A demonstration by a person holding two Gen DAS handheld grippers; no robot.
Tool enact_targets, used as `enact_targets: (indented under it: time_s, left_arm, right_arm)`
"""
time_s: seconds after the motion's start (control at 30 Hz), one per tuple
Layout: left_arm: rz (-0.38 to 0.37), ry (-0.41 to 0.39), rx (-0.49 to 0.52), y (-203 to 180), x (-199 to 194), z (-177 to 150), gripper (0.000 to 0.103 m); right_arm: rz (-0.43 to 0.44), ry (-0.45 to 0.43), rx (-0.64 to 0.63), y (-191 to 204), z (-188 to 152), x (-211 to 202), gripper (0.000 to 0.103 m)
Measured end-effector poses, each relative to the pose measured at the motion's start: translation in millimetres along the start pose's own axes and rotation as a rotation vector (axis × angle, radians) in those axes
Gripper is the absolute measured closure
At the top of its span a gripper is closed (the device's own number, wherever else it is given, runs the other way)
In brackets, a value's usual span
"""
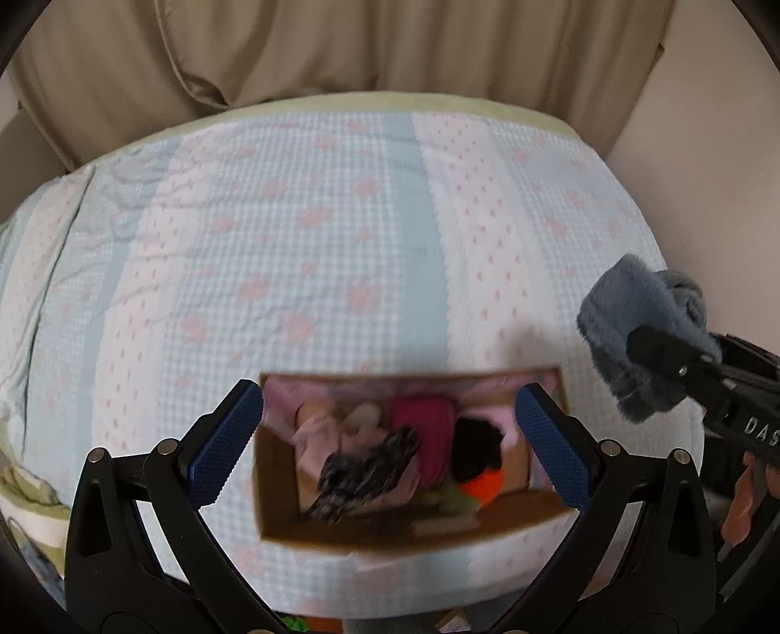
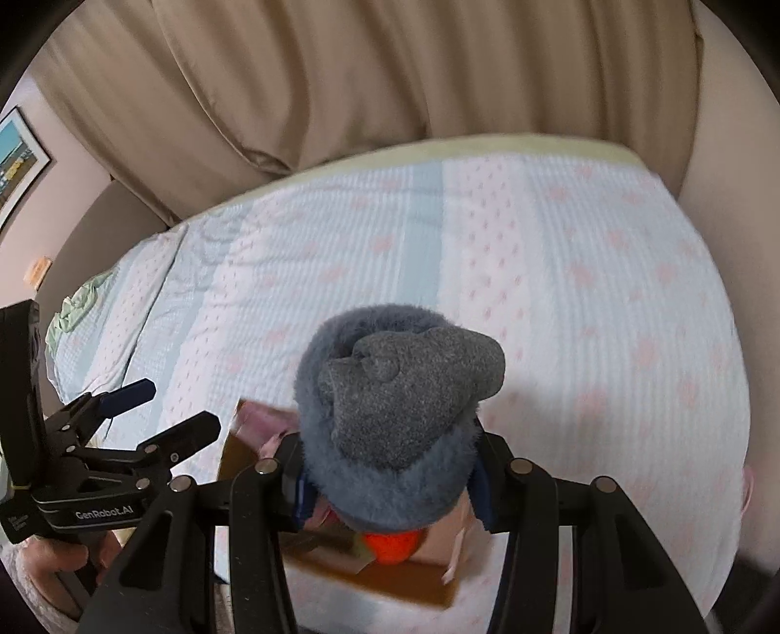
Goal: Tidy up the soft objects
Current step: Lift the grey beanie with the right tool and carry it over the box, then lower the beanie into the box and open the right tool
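A: Holding a rolled grey sock bundle [image 2: 395, 414] in the air, the right gripper [image 2: 390, 492] has its jaws clamped on the fuzzy blue-grey cuff, above the cardboard box [image 1: 390, 529].

B: And the other one?

A: The left gripper [image 1: 390, 439] is spread wide with nothing between its blue pads [image 1: 553, 446], hanging over the same box.

B: Where is the box on the bed [image 1: 341, 219]?

A: Near the bed's near edge, roughly mid-width. It already holds soft things: a magenta piece [image 1: 424, 419], something black [image 1: 477, 446], an orange item [image 1: 482, 485], a dark patterned cloth [image 1: 365, 470].

B: How will the bundle handle?

A: I judge it light, squashy and not fragile. It compresses, so a grip across the thick middle of the roll should hold; pinching only loose fluff could let it slip or unroll.

B: Room to move?

A: The quilt is bare from the box to the far edge by the beige curtain [image 1: 341, 44]. The tight spots are the box walls and the two grippers side by side.
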State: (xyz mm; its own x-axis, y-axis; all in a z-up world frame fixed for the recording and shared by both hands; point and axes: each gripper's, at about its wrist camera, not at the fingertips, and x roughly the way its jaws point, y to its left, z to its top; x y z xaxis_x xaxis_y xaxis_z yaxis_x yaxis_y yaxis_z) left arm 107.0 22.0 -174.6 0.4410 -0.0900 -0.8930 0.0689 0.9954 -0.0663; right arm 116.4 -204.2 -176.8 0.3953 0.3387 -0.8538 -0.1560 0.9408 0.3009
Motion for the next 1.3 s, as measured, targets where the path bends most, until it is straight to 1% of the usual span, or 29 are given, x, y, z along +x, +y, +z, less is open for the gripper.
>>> enact_targets:
  time_s: [0.17, 0.3, 0.5, 0.6, 0.67, 0.7, 0.73, 0.77, 0.8, 0.83, 0.97, 1.1, 1.3]
  left_arm:
    - [-0.01, 0.034, 0.022, 27.7, 0.4, -38.3, 0.0]
    - [-0.028, 0.076, 0.037, 47.4, 10.6, -66.0, 0.0]
    - [-0.054, 0.101, 0.059, 56.4, 29.1, -85.8, 0.0]
    - [-0.059, 0.112, 0.072, 59.1, 42.2, -91.6, 0.0]
    - [-0.067, 0.121, 0.075, 59.3, 50.0, -94.6, 0.0]
    - [-0.069, 0.127, 0.078, 58.9, 54.3, -96.2, 0.0]
    - [-0.068, 0.128, 0.081, 58.4, 56.2, -97.2, 0.0]
    - [-0.065, 0.13, 0.086, 57.8, 58.1, -98.7, 0.0]
    - [-0.062, 0.132, 0.091, 57.3, 59.4, -99.9, 0.0]
    - [-0.062, 0.135, 0.092, 57.1, 60.1, -101.0, 0.0]
    - [-0.06, 0.139, 0.084, 55.9, 59.2, -105.3, 0.0]
    - [-0.058, 0.14, 0.067, 53.6, 53.0, -107.6, 0.0]
    - [-0.044, 0.115, 0.054, 44.7, 37.1, -101.7, 0.0]
  right_arm:
    - [-0.031, 0.046, 0.044, 25.6, -35.4, 17.9, 0.057]
    - [-0.069, 0.073, 0.096, 33.9, -60.9, 33.4, 0.057]
    - [-0.148, 0.102, 0.167, 24.6, -88.6, 62.8, 0.057]
    - [-0.175, 0.102, 0.207, 14.7, -96.2, 74.5, 0.054]
    - [-0.172, 0.095, 0.234, 7.4, -100.1, 81.0, 0.046]
    - [-0.169, 0.107, 0.248, 3.5, -102.2, 86.1, 0.04]
    - [-0.17, 0.129, 0.257, 0.2, -104.3, 91.1, 0.029]
    - [-0.17, 0.144, 0.259, -0.5, -105.5, 93.4, 0.021]
    - [-0.168, 0.154, 0.264, -2.5, -107.3, 94.3, 0.008]
    - [-0.174, 0.138, 0.265, -3.3, -109.0, 90.9, 0.005]
    - [-0.192, 0.117, 0.23, -2.3, -113.3, 82.0, 0.005]
    - [-0.176, 0.128, 0.213, -2.1, -114.1, 75.4, 0.005]
    - [-0.145, 0.134, 0.185, 4.0, -108.9, 63.8, 0.005]
